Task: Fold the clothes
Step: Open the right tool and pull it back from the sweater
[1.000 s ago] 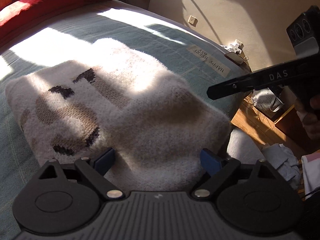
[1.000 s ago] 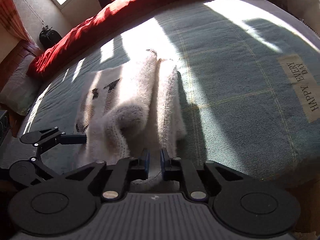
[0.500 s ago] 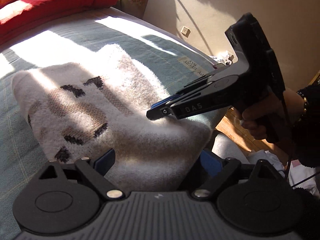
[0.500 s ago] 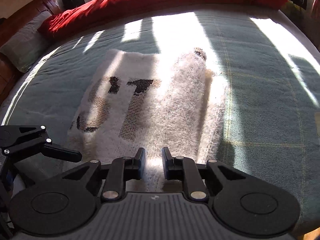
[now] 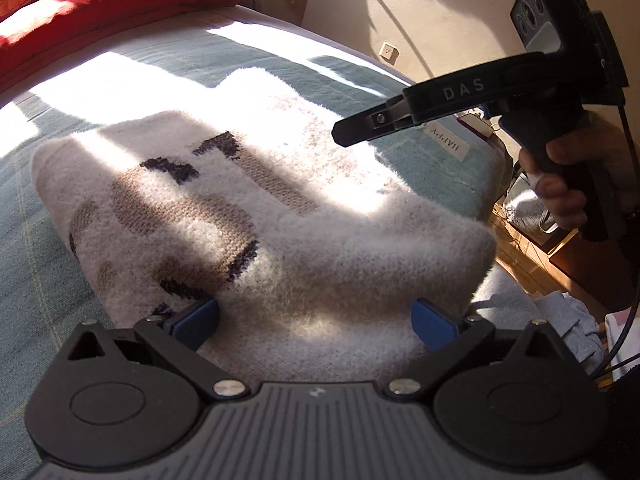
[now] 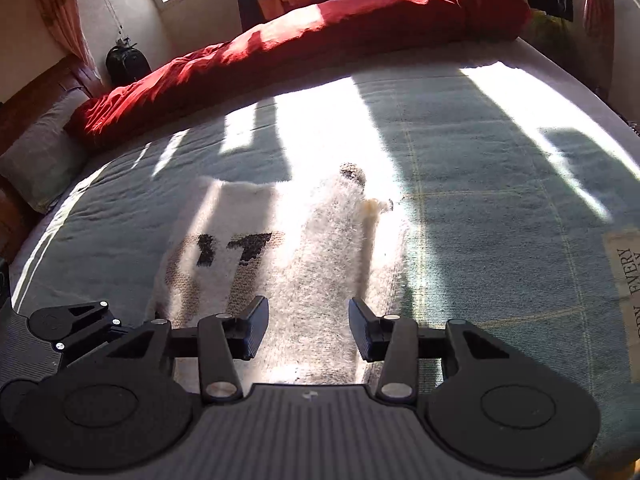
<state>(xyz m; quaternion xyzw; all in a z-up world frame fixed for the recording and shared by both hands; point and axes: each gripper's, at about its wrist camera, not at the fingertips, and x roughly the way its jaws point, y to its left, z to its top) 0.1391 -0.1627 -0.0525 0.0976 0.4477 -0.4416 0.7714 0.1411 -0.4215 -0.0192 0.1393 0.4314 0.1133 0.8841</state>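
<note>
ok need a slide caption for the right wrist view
Right gripper opening above a fuzzy white sweater laid on a sunlit teal bedspread, red duvet behind.

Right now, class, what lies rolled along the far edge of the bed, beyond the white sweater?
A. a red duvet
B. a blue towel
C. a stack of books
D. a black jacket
A: in the right wrist view a long red duvet lies bunched along the far side of the bed, beyond the white sweater.
</note>
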